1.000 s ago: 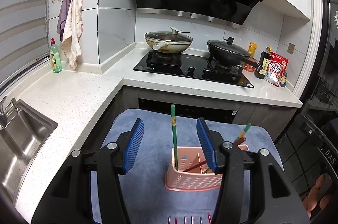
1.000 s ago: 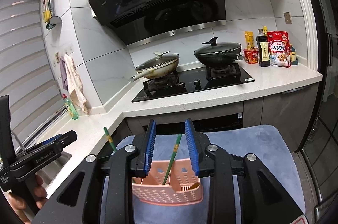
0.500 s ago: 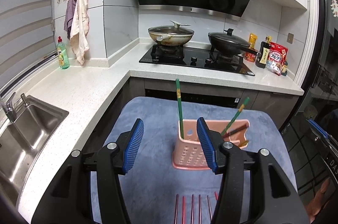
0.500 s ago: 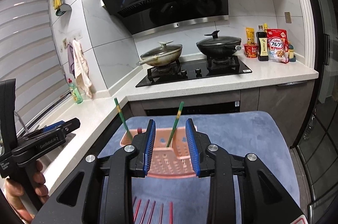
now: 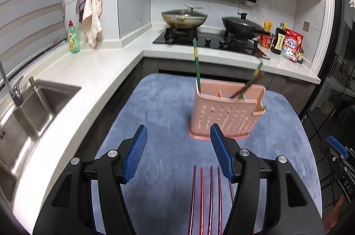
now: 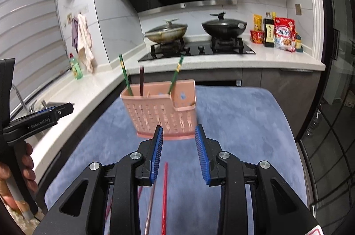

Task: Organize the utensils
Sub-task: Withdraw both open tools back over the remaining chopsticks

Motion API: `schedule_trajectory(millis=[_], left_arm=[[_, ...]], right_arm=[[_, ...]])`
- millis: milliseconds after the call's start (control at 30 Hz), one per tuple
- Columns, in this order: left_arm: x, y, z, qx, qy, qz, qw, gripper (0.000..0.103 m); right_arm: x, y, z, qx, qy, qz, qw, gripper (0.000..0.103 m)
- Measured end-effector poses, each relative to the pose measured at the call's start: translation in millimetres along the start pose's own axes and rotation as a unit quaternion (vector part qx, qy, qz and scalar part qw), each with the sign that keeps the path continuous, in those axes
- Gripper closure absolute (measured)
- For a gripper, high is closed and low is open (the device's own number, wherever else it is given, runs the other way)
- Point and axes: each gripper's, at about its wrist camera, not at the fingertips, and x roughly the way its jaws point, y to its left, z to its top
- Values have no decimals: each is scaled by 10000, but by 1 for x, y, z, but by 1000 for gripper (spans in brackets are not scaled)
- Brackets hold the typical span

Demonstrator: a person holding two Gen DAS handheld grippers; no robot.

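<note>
Red chopsticks (image 5: 205, 195) on blue mat (image 5: 155, 106) — thin, stiff, slick; pinch mid-shaft. Left gripper (image 5: 178, 151), right gripper (image 6: 179, 154) jaws apart, empty — pink holder (image 6: 163, 112) beyond.

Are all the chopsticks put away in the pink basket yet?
Not yet. Three chopsticks already stand in the pink basket. Both the left gripper and right gripper are open and hold nothing. Several red chopsticks lie on the blue mat, waiting.

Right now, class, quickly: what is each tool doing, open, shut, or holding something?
Left tool: open, holding nothing, above the red chopsticks.
Right tool: open, holding nothing, short of the pink basket.
</note>
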Motion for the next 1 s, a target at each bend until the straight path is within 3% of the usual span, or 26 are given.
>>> schedule_trajectory(millis=[267, 600, 833, 1000], left_arm=[[-5, 2, -54, 77, 353, 43, 9993, 47], [0, 18, -124, -20, 984, 160, 9950, 47], [4, 33, -160, -269, 1283, 210, 9912, 47], [5, 34, -178, -183, 1385, 257, 9899, 47]], right_arm=[[-15, -3, -45, -83, 297, -104, 9995, 72], [-5, 5, -114, -63, 1002, -85, 9949, 72], [4, 12, -148, -150, 1309, -77, 9912, 72], [11, 19, -165, -207, 1473, -26, 9889, 72]])
